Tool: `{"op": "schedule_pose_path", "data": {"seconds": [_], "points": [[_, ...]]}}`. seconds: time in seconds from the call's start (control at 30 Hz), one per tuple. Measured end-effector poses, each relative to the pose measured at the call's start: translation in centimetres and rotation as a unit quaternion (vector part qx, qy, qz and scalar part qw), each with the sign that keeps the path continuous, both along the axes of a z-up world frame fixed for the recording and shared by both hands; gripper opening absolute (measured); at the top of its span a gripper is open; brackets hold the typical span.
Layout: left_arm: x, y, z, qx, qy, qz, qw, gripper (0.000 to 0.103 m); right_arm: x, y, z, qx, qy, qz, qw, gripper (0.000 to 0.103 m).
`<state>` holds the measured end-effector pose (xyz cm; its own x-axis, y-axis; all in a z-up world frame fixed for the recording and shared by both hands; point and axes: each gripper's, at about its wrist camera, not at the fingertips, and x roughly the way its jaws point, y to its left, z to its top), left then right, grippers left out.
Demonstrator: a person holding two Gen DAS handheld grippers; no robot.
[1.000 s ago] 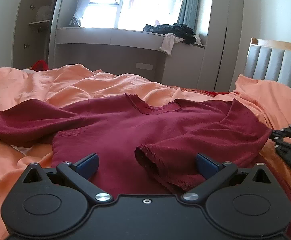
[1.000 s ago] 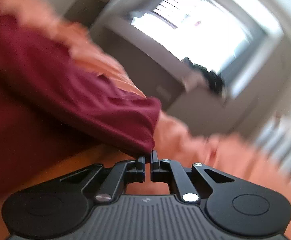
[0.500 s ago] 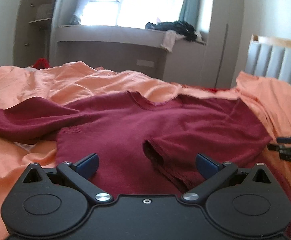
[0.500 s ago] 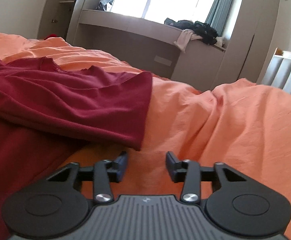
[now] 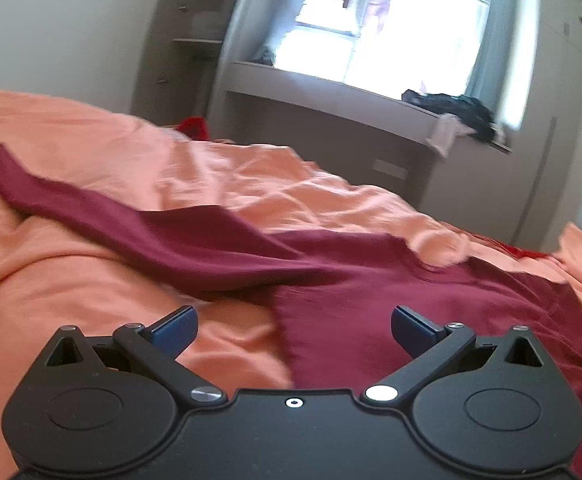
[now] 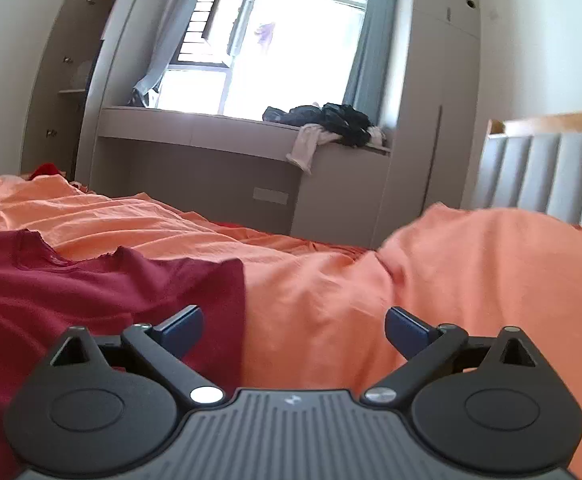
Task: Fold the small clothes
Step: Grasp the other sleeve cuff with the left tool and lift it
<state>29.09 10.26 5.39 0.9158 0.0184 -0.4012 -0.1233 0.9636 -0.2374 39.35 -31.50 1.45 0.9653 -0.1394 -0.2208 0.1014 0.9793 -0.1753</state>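
Note:
A dark red long-sleeved shirt (image 5: 371, 304) lies flat on the orange bed sheet (image 5: 91, 292). In the left wrist view its left sleeve (image 5: 103, 212) stretches out to the far left. My left gripper (image 5: 294, 326) is open and empty, low over the shirt's left side edge. In the right wrist view the shirt (image 6: 103, 292) lies at the left, neckline away from me. My right gripper (image 6: 294, 326) is open and empty, above the shirt's right edge and the orange sheet (image 6: 371, 292).
A grey window bench (image 6: 211, 132) with a pile of dark clothes (image 6: 331, 120) stands beyond the bed. A padded grey headboard (image 6: 543, 168) is at the right. A raised hump of orange bedding (image 6: 491, 248) lies at the right. Tall cabinets flank the window.
My right gripper let go of the shirt's right edge and opened wide, then drew back. My left gripper swung left, from over the folded right sleeve toward the outstretched left sleeve.

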Motion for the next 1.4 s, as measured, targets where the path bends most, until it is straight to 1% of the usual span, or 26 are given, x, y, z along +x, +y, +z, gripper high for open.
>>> {"op": "schedule_pose_path", "data": {"seconds": [0.1, 0.13, 0.23, 0.3, 0.4, 0.5, 0.57, 0.67, 0.77, 0.83, 0.9, 0.93, 0.97, 1.0, 1.03, 1.07, 1.1, 1.13, 1.17, 1.23, 1.3, 1.4], "points": [[-0.1, 2.2, 0.0, -0.011, 0.001, 0.03, 0.9995, 0.103, 2.6, 1.1, -0.8, 0.007, 0.0, 0.013, 1.0, 0.103], [-0.1, 2.9, 0.1, -0.013, 0.0, 0.038, 0.9992, 0.103, 3.6, 1.4, -1.2, 0.004, 0.004, 0.007, 1.0, 0.103], [-0.2, 5.3, 0.6, -0.012, -0.006, 0.07, 0.9975, 0.103, 6.1, 2.1, -2.4, -0.011, 0.029, -0.038, 0.999, 0.103], [-0.3, 7.4, 1.0, -0.008, -0.012, 0.096, 0.9953, 0.103, 6.8, 1.7, -2.9, -0.002, 0.035, -0.045, 0.998, 0.103], [-0.4, 10.8, 1.7, -0.006, -0.019, 0.143, 0.9896, 0.103, 6.4, 1.3, -2.5, 0.006, 0.037, -0.034, 0.999, 0.103], [-0.3, 14.4, 2.2, -0.008, -0.018, 0.17, 0.9852, 0.103, 3.9, 1.0, -1.4, 0.001, 0.044, -0.024, 0.999, 0.103], [0.2, 16.5, 2.4, 0.001, -0.02, 0.18, 0.9836, 0.103, 1.1, 1.0, -0.7, 0.009, 0.05, -0.014, 0.999, 0.103], [1.7, 19.8, 2.7, 0.014, -0.01, 0.193, 0.9811, 0.103, -4.0, 1.4, 0.3, 0.03, 0.049, 0.015, 0.998, 0.103], [3.3, 23.3, 2.5, -0.004, 0.007, 0.201, 0.9795, 0.102, -8.6, 2.3, 0.4, 0.045, 0.04, 0.033, 0.998, 0.103], [4.1, 24.9, 2.6, -0.015, -0.003, 0.208, 0.978, 0.102, -10.5, 3.1, 0.1, 0.05, 0.032, 0.039, 0.997, 0.103], [4.8, 25.9, 2.9, -0.016, -0.013, 0.224, 0.9743, 0.101, -11.3, 4.0, -0.4, 0.049, 0.024, 0.047, 0.997, 0.103], [5.2, 26.2, 3.0, -0.02, -0.012, 0.24, 0.9706, 0.097, -11.3, 4.6, -0.7, 0.046, 0.024, 0.049, 0.997, 0.103], [5.6, 26.4, 3.1, -0.022, -0.011, 0.256, 0.9663, 0.09, -11.0, 5.0, -1.0, 0.041, 0.032, 0.056, 0.997, 0.103], [6.0, 26.6, 3.2, -0.019, -0.012, 0.274, 0.9615, 0.086, -10.8, 5.4, -1.2, 0.036, 0.039, 0.062, 0.997, 0.103], [6.3, 26.6, 3.2, -0.009, -0.012, 0.29, 0.9571, 0.074, -10.4, 5.8, -1.5, 0.03, 0.045, 0.067, 0.996, 0.103], [6.8, 26.5, 3.3, 0.006, -0.003, 0.307, 0.9518, 0.054, -10.2, 6.0, -1.7, 0.025, 0.047, 0.068, 0.996, 0.103], [7.3, 26.6, 3.2, 0.02, 0.008, 0.321, 0.947, 0.042, -10.1, 6.1, -1.7, 0.022, 0.048, 0.068, 0.996, 0.103], [7.7, 26.7, 3.1, 0.031, 0.017, 0.33, 0.9432, 0.023, -10.0, 6.2, -1.8, 0.021, 0.048, 0.07, 0.996, 0.103], [8.0, 26.7, 3.1, 0.038, 0.022, 0.334, 0.9415, 0.013, -10.1, 6.2, -1.9, 0.019, 0.048, 0.073, 0.996, 0.103], [7.9, 26.8, 3.2, 0.032, 0.006, 0.329, 0.9439, 0.008, -10.3, 6.4, -1.9, 0.012, 0.042, 0.076, 0.996, 0.103], [7.8, 26.5, 3.7, 0.032, -0.016, 0.321, 0.9464, 0.006, -10.4, 6.4, -2.0, 0.004, 0.039, 0.077, 0.996, 0.103], [6.8, 25.0, 5.3, 0.049, -0.072, 0.285, 0.9546, 0.006, -10.7, 6.5, -1.9, 0.009, 0.032, 0.078, 0.996, 0.103]]}}
